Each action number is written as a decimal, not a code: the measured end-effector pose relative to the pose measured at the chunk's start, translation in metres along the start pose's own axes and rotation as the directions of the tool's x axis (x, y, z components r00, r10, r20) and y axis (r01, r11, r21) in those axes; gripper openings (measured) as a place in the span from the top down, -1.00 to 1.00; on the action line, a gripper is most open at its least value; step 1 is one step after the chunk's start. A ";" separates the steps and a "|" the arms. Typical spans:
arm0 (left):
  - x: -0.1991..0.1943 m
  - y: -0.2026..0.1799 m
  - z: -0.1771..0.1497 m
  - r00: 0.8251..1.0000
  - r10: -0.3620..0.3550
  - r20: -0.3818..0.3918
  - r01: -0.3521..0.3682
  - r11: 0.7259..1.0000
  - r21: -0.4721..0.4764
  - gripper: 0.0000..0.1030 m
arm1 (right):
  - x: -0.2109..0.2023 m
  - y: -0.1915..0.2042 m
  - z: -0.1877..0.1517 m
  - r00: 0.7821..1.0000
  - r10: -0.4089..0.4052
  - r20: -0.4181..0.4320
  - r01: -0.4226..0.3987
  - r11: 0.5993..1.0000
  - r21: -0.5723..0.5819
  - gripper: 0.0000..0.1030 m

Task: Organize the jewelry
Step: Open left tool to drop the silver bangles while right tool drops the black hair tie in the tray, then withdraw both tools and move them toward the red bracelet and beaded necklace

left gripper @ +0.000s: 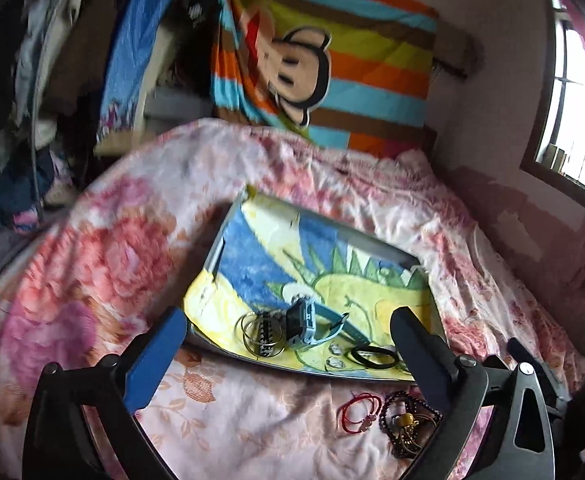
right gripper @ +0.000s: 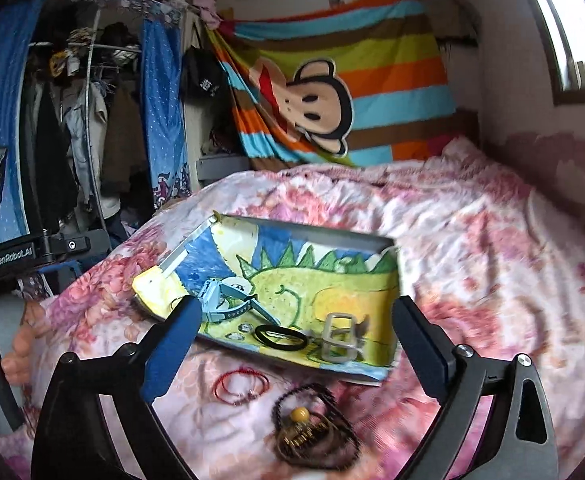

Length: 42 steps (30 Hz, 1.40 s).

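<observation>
A grey tray (left gripper: 376, 242) (right gripper: 332, 236) lined with a dinosaur towel lies on the floral bedspread. On the towel are a light blue watch (left gripper: 302, 322) (right gripper: 216, 300), thin metal bangles (left gripper: 262, 334), a black band (left gripper: 373, 357) (right gripper: 280, 336), small sparkling studs (left gripper: 334, 362) and a white buckle (right gripper: 340, 338). Nearer, on the bedspread, lie a red string bracelet (left gripper: 358, 410) (right gripper: 240, 388) and a dark bead strand with a yellow bead (left gripper: 406, 424) (right gripper: 312, 424). My left gripper (left gripper: 288, 318) and right gripper (right gripper: 296, 306) both hover open above the tray's near edge, nothing between the fingers.
A striped monkey blanket (left gripper: 332, 68) hangs on the wall behind the bed. A rack of clothes (right gripper: 76, 128) stands at the left, a window (left gripper: 572, 100) at the right. In the right wrist view, a hand (right gripper: 16, 344) grips the left gripper's handle.
</observation>
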State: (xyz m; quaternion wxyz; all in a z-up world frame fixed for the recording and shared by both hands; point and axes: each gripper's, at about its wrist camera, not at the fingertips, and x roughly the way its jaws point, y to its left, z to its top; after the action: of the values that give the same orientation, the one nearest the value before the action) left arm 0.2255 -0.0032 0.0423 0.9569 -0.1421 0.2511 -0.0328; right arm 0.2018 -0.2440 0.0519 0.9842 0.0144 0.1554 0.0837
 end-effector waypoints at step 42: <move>-0.121 -0.021 -0.130 0.997 0.041 -0.059 -0.018 0.939 0.344 -0.99 | -0.100 -0.015 -0.077 0.959 -0.057 -0.277 0.071 0.997 0.040 -0.95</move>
State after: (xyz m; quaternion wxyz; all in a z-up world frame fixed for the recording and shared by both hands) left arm 0.0562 -0.0403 -0.0028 0.9588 0.0315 0.2746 -0.0662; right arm 0.0866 -0.2753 0.0087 0.9545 0.0221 0.2933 0.0490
